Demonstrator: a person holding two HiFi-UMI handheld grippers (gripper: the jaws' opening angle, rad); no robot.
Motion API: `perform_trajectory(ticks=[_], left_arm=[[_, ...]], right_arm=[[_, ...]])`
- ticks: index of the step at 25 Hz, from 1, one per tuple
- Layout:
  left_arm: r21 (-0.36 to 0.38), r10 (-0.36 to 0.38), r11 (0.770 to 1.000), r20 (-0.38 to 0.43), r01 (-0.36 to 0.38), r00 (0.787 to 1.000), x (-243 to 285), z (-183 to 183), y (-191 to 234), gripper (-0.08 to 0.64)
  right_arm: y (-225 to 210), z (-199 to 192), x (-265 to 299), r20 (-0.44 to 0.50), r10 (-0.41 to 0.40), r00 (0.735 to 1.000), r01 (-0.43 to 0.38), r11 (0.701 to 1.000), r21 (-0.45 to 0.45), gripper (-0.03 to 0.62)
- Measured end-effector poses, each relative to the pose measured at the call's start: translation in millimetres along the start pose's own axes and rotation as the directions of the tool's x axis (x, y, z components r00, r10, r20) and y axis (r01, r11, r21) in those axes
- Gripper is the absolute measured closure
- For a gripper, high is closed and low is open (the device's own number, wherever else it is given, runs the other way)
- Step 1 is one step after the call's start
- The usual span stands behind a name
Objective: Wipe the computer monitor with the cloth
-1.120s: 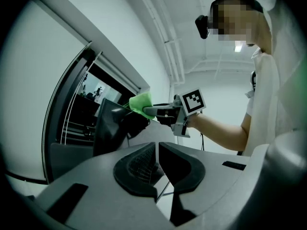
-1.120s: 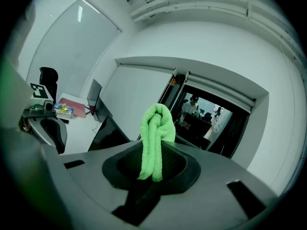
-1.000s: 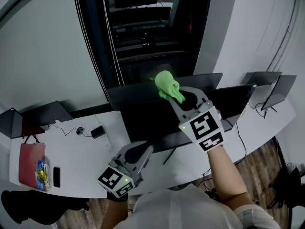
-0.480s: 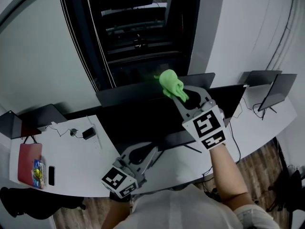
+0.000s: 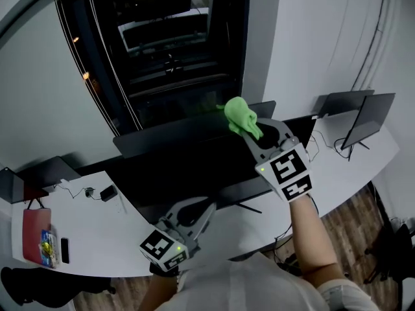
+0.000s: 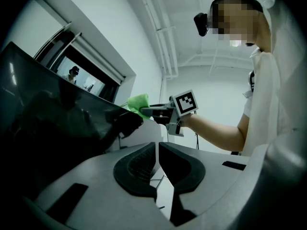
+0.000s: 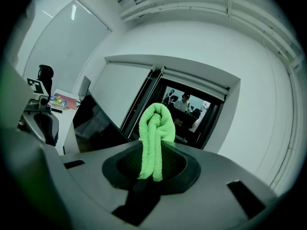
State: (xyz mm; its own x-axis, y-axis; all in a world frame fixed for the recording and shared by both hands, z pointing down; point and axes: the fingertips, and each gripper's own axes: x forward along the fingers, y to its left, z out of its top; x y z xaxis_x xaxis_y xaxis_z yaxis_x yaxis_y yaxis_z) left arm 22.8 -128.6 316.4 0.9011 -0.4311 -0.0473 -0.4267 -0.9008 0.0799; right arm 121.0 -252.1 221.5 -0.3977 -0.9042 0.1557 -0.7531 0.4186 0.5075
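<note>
A wide black computer monitor [image 5: 188,164] stands on the white desk [image 5: 104,219], its dark screen facing me. My right gripper [image 5: 249,127] is shut on a bunched green cloth [image 5: 241,116], held at the monitor's upper right edge; in the right gripper view the cloth [image 7: 154,140] sticks up between the jaws beside the monitor [image 7: 96,123]. Low at the desk's near edge, my left gripper [image 5: 202,210] is shut with nothing in it, below the monitor's bottom rim. In the left gripper view the screen [image 6: 53,114] fills the left and the cloth [image 6: 138,103] shows beyond it.
More monitors [image 5: 360,118] stand on the desk at the right, with cables. At the left lie a power adapter [image 5: 107,192], a red folder [image 5: 32,229] and a phone [image 5: 63,250]. A dark glass doorway [image 5: 168,50] lies behind the desk.
The right gripper with the cloth has slid to the right along the monitor's top edge. The head view has shifted, so the desk sits further left. The left gripper stays low.
</note>
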Motion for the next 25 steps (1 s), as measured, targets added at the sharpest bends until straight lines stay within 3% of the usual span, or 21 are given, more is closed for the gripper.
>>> perform_trajectory(ticks=[14,25], left_arm=[[-0.003,-0.082,0.997,-0.037,0.081,0.996,52.8,-7.2,-17.2,0.526],[-0.01,-0.103,0.995,-0.063,0.102,0.993,65.7,-12.2,-25.1,0.526]], right_arm=[[-99.9,-67.7,-41.7,-0.08,-0.142,0.987,0.147,0.987,0.066,0.522],[-158.3,-107.8,-65.0,-0.151,-0.245,0.958,0.257,0.964,0.069,0.522]])
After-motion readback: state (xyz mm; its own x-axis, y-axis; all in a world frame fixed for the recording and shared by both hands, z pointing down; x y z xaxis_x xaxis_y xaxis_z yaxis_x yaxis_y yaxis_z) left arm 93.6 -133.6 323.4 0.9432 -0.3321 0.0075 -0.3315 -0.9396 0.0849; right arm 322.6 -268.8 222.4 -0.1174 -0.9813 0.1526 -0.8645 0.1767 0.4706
